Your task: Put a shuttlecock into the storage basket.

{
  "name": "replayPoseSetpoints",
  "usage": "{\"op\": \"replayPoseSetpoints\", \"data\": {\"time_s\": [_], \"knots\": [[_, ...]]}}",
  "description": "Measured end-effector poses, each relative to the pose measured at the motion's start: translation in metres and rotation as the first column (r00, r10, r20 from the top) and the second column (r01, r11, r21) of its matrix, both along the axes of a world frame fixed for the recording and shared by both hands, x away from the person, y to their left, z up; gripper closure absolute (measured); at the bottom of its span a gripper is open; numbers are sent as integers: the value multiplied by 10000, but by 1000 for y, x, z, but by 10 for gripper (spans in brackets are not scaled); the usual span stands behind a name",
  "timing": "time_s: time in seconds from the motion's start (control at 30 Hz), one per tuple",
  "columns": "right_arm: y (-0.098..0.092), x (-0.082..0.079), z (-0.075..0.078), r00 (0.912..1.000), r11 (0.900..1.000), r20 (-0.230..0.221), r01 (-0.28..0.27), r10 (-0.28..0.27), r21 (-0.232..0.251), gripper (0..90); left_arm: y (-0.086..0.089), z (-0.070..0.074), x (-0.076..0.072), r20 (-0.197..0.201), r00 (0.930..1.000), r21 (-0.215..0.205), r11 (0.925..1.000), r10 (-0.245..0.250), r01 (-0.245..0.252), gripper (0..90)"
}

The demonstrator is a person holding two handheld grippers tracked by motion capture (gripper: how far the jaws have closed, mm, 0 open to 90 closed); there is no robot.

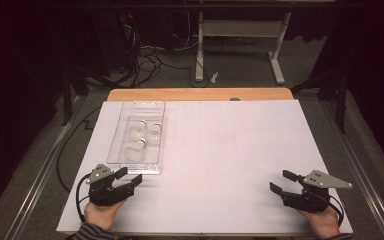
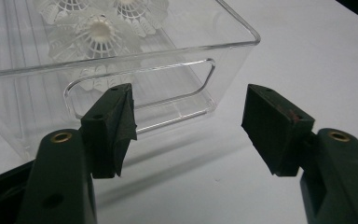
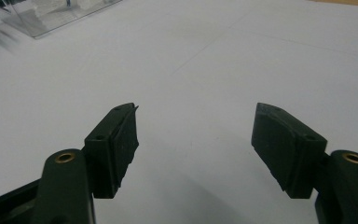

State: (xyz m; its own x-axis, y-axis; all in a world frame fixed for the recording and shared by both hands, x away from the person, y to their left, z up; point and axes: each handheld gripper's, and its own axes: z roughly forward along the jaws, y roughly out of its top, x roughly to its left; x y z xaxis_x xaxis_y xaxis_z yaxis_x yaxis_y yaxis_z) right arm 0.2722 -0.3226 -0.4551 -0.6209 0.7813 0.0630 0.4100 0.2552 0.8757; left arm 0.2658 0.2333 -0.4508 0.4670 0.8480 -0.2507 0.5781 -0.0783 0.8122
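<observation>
The bench is covered by a plain white sheet, which leaves a wide working surface between the two hands. On its left half lies a clear bin, long side running away from the person, its near end just ahead of the left claw. That placement looks deliberate: the bin's short wall has a cut-out handle facing the person, so a claw coming from the near edge can meet it straight on.

The left claw rests low on the sheet just short of that wall, jaws spread wide and holding nothing. In the left gripper view the handle slot sits right between and beyond the two pads, near but not touching. I judge the hand is lined up either to take the bin by its end or to reach over the wall for what lies inside.

The right claw rests well apart on the right half, angled inward toward the bin, jaws likewise wide and holding nothing. It seems parked in readiness, perhaps to receive or steady something.

Inside the bin lie three white shuttlecocks, grouped in its middle and near part, close together. From the left gripper view their feathered skirts press close against one another; whether they overlap I cannot tell.
</observation>
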Motion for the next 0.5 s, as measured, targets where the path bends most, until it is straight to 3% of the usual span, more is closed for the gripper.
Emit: {"op": "replayPoseSetpoints", "data": {"time_s": [0.5], "knots": [[1, 1, -1, 10000, 10000, -17, -60, 60, -15, 319, 3, 0, -1, 73, 10000, -165, 9999, 51, -50, 350]]}}
